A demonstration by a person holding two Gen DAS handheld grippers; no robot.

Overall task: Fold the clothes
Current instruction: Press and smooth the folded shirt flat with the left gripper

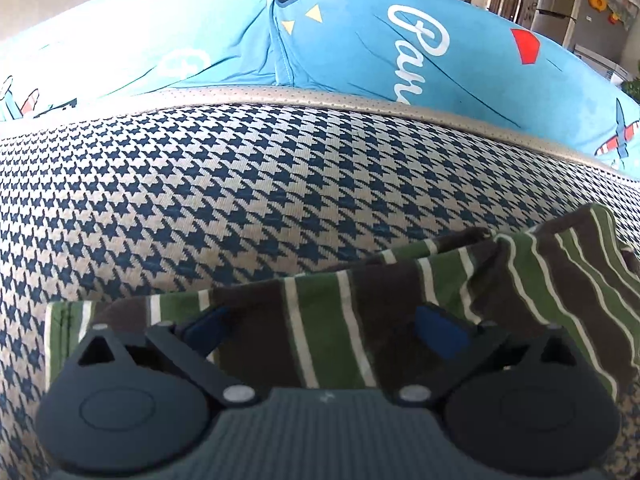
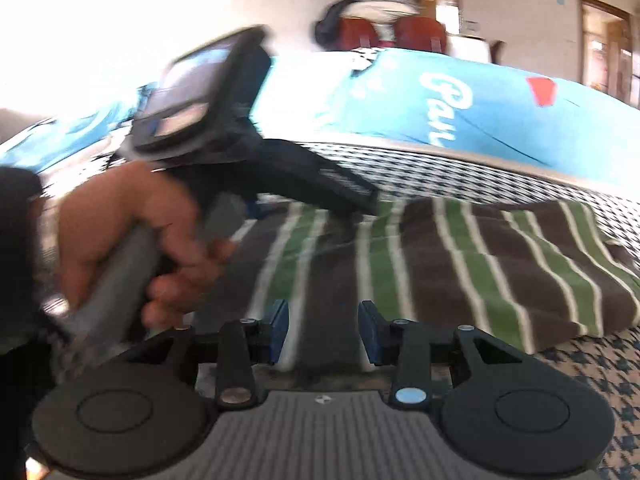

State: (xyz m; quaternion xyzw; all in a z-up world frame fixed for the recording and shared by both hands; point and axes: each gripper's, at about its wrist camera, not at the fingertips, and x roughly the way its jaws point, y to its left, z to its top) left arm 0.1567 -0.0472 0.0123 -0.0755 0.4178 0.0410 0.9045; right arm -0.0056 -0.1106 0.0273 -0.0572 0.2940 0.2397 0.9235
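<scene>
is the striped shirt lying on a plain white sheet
No, in the left wrist view the striped shirt lies on a navy-and-cream houndstooth cover, with the open left tongs over it.

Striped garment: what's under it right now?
The striped garment lies on the houndstooth surface, which shows around its edges. Whatever lies beneath the cloth's middle is covered. Blue printed fabric sits behind, not under it.

Houndstooth sofa seat (image 1: 200,184), blue printed cushion (image 1: 360,52), refrigerator (image 1: 556,16), wooden doorways (image 2: 600,36)
</scene>
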